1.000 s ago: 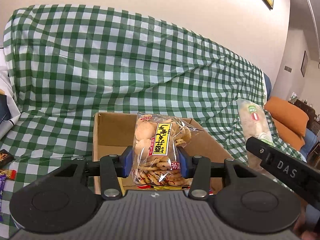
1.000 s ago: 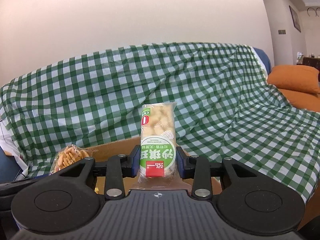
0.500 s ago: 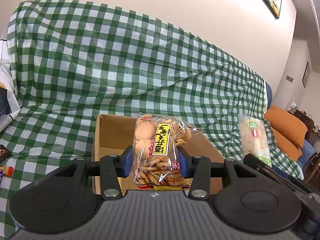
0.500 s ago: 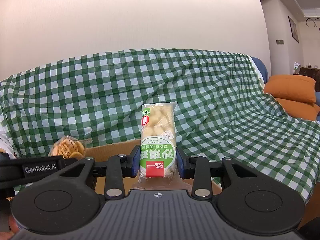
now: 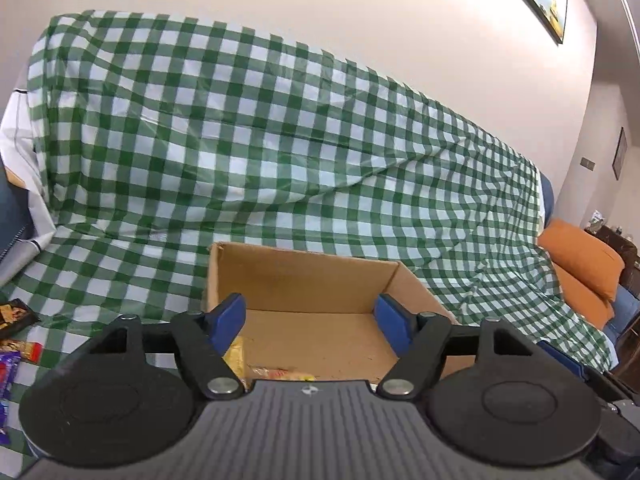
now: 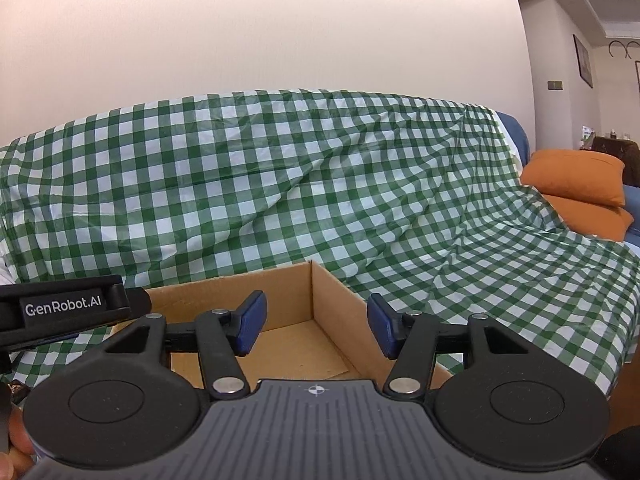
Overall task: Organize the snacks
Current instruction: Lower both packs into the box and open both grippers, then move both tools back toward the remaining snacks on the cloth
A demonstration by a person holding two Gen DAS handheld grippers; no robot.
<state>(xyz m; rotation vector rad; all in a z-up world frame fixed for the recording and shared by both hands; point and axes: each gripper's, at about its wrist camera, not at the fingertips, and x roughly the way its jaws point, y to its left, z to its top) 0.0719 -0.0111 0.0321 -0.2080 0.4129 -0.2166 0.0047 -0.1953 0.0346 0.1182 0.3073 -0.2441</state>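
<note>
Both tools are released and empty: left tool (image 5: 310,326) and right tool (image 6: 314,330) hover over the cardboard box (image 5: 304,276), lower centre. A snack bag (image 5: 256,364) lies inside. Loose snacks (image 5: 16,344) at lower left could be overlooked. One label reads "GenRobot.AI" (image 6: 64,306).

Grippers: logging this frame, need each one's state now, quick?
Left gripper: open, holding nothing.
Right gripper: open, holding nothing.
</note>
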